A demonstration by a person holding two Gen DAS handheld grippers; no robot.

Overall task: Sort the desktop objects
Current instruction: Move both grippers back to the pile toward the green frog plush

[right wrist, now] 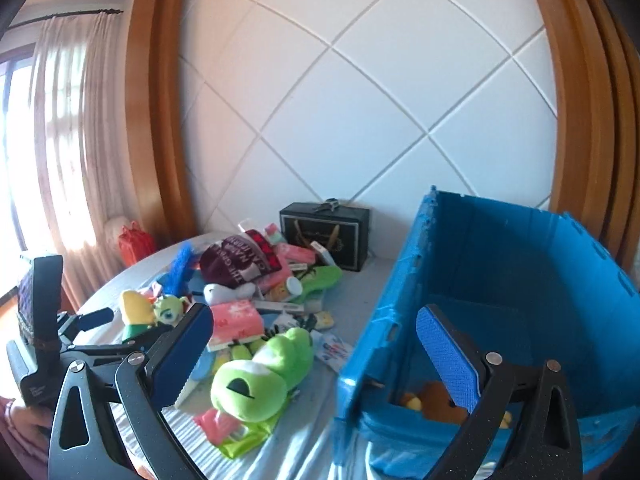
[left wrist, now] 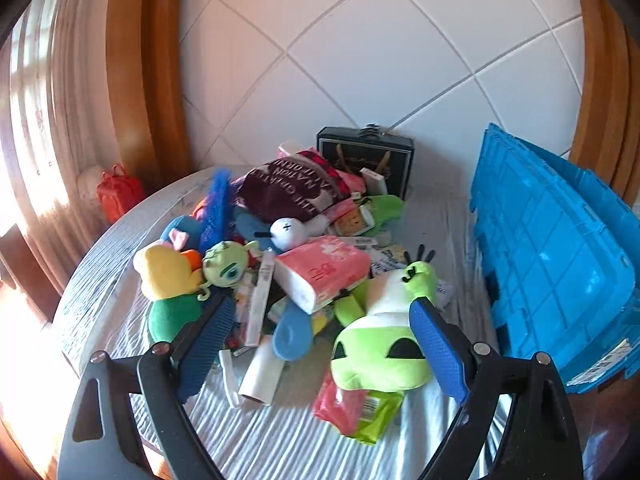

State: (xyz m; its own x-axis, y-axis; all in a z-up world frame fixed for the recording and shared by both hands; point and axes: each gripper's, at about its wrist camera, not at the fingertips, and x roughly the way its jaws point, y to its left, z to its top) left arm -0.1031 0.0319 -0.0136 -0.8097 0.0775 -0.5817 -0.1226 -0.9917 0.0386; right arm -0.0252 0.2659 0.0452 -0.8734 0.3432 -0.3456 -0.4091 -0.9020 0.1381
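Observation:
A heap of toys and packets lies on a round table with a white cloth [left wrist: 280,440]. A lime-green plush frog [left wrist: 380,352] lies at the heap's near edge; it also shows in the right wrist view [right wrist: 256,380]. My left gripper [left wrist: 320,344] is open and empty, its fingers astride the heap's near side, the right finger beside the frog. A pink tissue pack [left wrist: 320,272] lies behind the frog. My right gripper [right wrist: 316,356] is open and empty, over the near rim of a blue crate [right wrist: 520,280]. A brown plush [right wrist: 436,400] lies inside the crate.
A black box [left wrist: 368,156] stands at the back by the white tiled wall. A yellow-and-green plush [left wrist: 168,280], a small green one-eyed toy [left wrist: 226,266] and a maroon cloth [left wrist: 288,188] lie in the heap. A red bag [left wrist: 118,194] sits beyond the table's left edge.

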